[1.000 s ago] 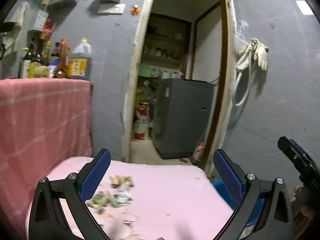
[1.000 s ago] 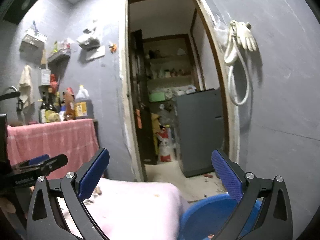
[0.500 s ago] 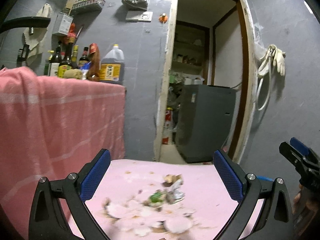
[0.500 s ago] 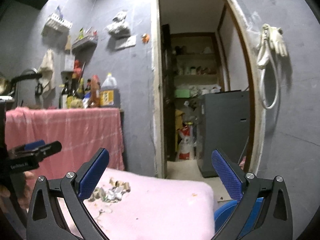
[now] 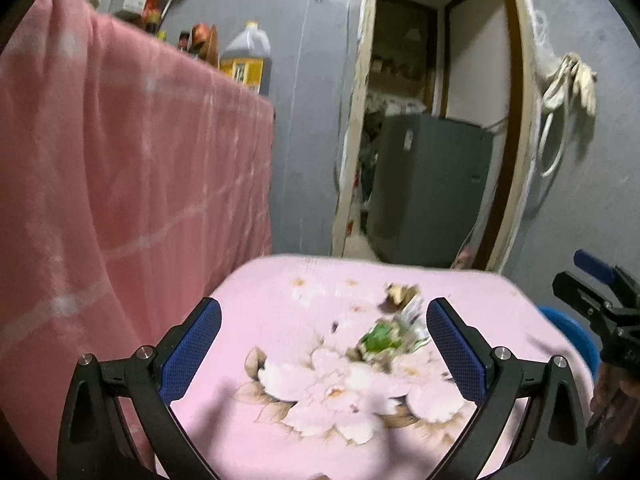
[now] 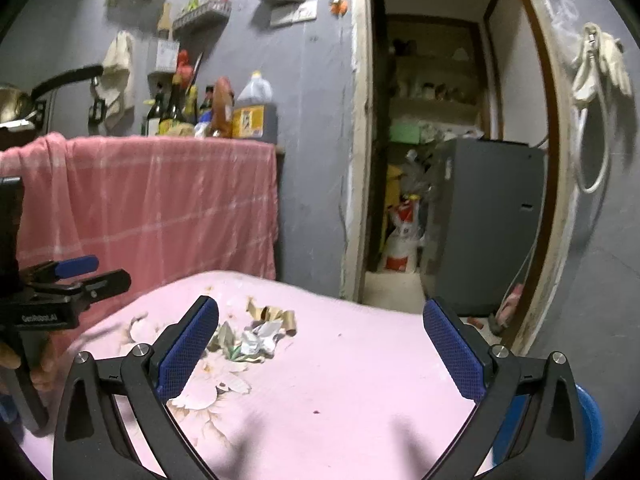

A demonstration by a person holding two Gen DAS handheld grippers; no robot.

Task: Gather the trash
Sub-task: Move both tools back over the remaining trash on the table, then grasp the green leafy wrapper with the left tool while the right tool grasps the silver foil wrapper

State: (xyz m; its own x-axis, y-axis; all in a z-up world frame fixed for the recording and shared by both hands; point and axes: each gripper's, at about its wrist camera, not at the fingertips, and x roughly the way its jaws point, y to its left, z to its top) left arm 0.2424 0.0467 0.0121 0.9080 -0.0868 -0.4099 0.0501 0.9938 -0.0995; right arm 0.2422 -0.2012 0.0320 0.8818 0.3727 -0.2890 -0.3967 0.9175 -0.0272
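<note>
A small pile of crumpled trash point(image 5: 394, 324), with green, white and brown scraps, lies on a pink flowered cloth point(image 5: 320, 432) over a low table. It also shows in the right wrist view point(image 6: 256, 334). My left gripper point(image 5: 320, 354) is open and empty, above the cloth, with the pile just inside its right finger. My right gripper point(image 6: 320, 354) is open and empty, with the pile by its left finger. Each gripper shows at the edge of the other's view, the left one point(image 6: 76, 276) and the right one point(image 5: 592, 288).
A blue bin point(image 6: 588, 424) sits low at the table's right edge, also in the left wrist view point(image 5: 572, 332). A taller counter under a pink checked cloth point(image 6: 152, 200) holds several bottles point(image 6: 252, 110). An open doorway with a grey cabinet point(image 6: 484, 216) is behind.
Both grippers have swung left and tilted down toward the table. The trash pile has come nearer and shifted right in the left view; the blue bin has slid out to the right.
</note>
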